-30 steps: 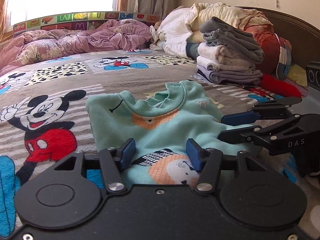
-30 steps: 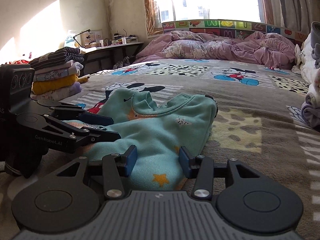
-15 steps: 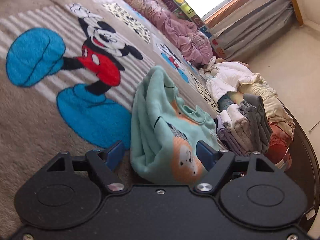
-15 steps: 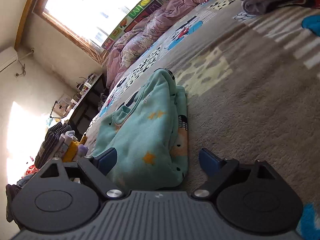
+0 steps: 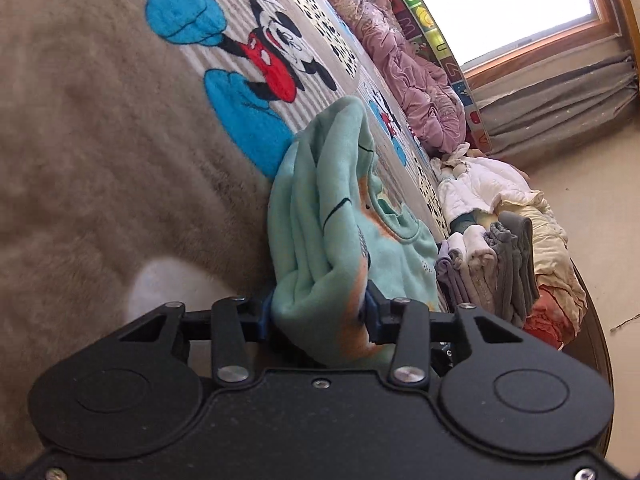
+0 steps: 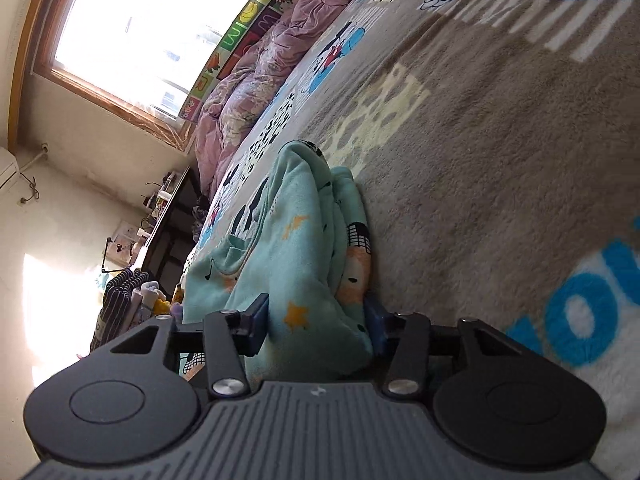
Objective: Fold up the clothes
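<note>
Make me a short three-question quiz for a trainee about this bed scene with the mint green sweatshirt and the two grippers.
1. True or false: the folded mint green fleece sweatshirt lies between the blue pads of both the left gripper and the right gripper.
2. Multiple choice: what does the sweatshirt rest on? A) a bare wooden floor B) a grey-brown plush cartoon-mouse blanket C) a glass desk
3. Fill in: in the left wrist view, beyond the sweatshirt stands a stack of folded ____.

Key: 1 true, with both sets of jaws closing on the cloth; 2 B; 3 clothes, grey, white and lilac.
</note>
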Available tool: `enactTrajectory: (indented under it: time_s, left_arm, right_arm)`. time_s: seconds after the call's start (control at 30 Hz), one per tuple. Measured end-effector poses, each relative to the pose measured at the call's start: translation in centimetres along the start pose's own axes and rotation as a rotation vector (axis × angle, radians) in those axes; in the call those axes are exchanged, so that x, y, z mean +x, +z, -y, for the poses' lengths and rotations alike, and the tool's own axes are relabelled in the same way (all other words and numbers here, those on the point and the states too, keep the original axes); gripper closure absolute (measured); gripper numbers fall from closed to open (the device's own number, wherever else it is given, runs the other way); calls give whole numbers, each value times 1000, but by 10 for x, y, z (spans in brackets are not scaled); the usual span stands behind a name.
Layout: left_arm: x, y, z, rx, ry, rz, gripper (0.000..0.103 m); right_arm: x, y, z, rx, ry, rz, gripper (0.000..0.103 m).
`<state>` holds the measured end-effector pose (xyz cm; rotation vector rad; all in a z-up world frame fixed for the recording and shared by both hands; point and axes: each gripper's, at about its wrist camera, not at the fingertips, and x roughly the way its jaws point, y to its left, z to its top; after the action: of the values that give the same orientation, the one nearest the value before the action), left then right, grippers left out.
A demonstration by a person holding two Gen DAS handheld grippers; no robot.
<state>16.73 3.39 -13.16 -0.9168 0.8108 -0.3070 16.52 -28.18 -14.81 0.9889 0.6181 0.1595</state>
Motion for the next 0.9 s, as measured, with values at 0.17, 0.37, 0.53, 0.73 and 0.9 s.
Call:
enactTrajectory:
  time_s: [0.17,0.37,0.53,0.73,0.9]
  left_arm:
    - [-71,-52,-21,-51,16,-78,63]
    - [-108,-67,-38,-20,-10,-72,46]
    - [-110,-46,-42,9,-59,-4,38]
    - [-81,-46,-43,16,-47,-37,38]
    - [-68,-48,-30,45,-18,-50,40]
  right_arm:
    - [-62,-57,12,9,17,-59,54]
    - [-108,-87,19,-6,23,-102,47]
    - [-103,-72,15,-77,37,-18,26]
    - [-71,-70,16,-131,30,-45,26]
    - [-58,-70,9,-168,24,-66,32]
